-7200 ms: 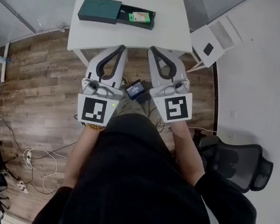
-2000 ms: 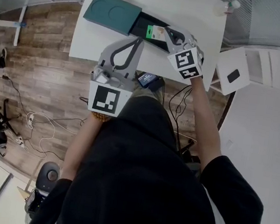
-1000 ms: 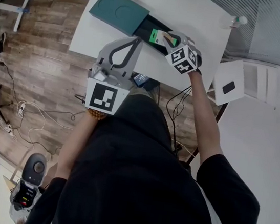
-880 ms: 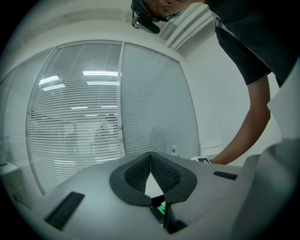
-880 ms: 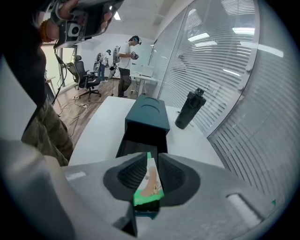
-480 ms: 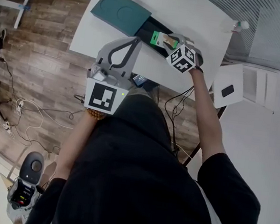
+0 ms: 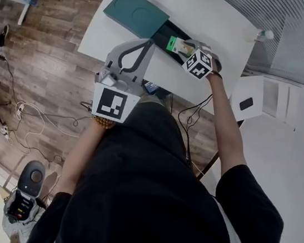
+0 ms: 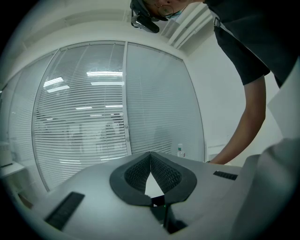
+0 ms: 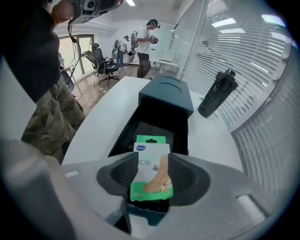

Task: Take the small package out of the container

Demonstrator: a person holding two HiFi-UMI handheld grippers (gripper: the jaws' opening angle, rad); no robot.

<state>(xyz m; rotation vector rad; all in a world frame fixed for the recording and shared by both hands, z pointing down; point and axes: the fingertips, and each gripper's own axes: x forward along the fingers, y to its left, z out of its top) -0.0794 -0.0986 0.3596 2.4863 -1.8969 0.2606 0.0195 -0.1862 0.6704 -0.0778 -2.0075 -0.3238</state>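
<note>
Holds the left gripper [image 7: 148,43] level by the near edge of the worktop [image 7: 223,13], well short of the work, jaws pressed together on nothing. Takes no part in the reach, by the look of it.

Further right, finds the container [image 7: 136,13] lying on the worktop with its tray [image 9: 123,135] slid out and open on top. Has the package [image 9: 151,145], green and white, inside that tray near its outer end, not lifted out.

At the right, points the right gripper [image 9: 152,165] steeply down into the tray. Has just been opening the jaws, now partly apart, one on each side of the package, with the package between them. Comes very close to the package's edges but shows no squeeze; reads as not gripped yet.

Counts as done: the reach and the lining-up over the package. Leaves to do: closing the jaws on the package, raising it clear of the tray walls, and bringing it out of the container, likely onto the bare worktop. Places the task early, probably short of halfway.
</note>
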